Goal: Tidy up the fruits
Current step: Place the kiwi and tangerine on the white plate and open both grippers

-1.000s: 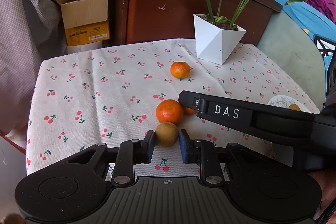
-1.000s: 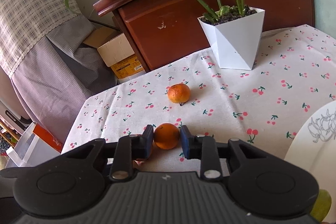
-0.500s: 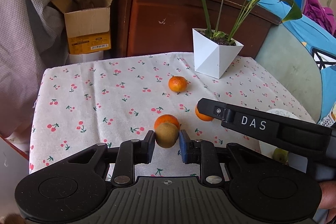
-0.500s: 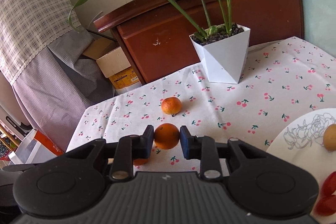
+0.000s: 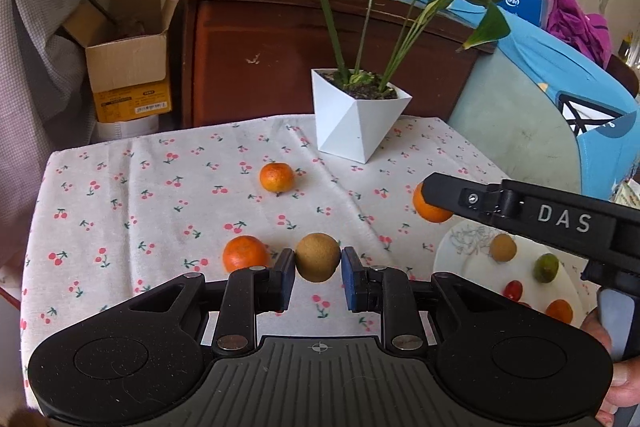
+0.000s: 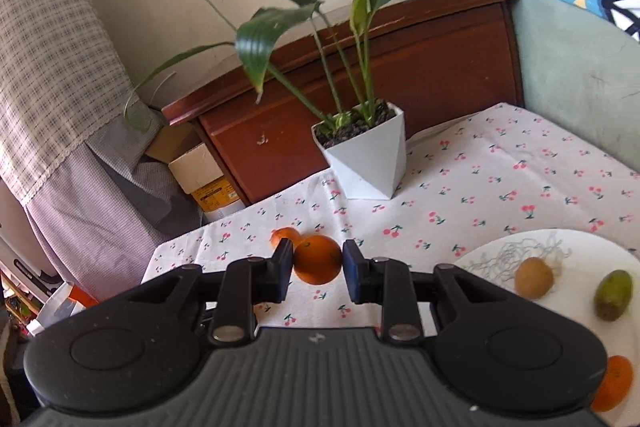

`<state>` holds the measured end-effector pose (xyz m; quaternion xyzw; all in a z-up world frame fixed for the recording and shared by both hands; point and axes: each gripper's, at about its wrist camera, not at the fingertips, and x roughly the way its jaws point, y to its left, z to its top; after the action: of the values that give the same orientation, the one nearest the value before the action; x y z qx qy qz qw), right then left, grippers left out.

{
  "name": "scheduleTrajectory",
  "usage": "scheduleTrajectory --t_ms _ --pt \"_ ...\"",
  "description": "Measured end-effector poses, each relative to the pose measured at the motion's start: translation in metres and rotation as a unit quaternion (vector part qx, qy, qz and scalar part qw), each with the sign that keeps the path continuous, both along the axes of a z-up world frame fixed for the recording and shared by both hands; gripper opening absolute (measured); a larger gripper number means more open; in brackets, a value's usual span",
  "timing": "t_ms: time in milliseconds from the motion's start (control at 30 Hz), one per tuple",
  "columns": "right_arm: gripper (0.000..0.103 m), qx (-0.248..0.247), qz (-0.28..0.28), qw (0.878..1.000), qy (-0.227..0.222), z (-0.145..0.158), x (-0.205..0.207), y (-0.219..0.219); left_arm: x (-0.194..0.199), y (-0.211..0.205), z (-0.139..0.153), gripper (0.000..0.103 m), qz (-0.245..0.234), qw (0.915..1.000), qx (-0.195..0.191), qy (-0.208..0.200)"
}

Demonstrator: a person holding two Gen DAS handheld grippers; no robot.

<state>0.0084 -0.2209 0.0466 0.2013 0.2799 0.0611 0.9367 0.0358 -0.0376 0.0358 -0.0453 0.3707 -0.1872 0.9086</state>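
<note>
Left gripper (image 5: 318,265) clamped on brown kiwi (image 5: 318,262), left of white plate (image 5: 452,259). Right gripper (image 6: 318,265) clamped on orange (image 6: 318,264) beside plate.

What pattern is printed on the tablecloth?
Small red cherries with green stems on the white tablecloth; the left wrist view shows it best.

Bright, soft daylight, perhaps from the right; faint shadows, strong fisheye bending and dark corners, slight haze.
</note>
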Motion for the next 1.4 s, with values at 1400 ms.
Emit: scheduleTrajectory --t_ms 1400 --pt "0.030 0.041 -0.168 0.981 0.086 -0.010 -0.073 -0.091 -0.019 -0.093 0.002 0.033 -0.130 0.9908 -0.036 -0.012"
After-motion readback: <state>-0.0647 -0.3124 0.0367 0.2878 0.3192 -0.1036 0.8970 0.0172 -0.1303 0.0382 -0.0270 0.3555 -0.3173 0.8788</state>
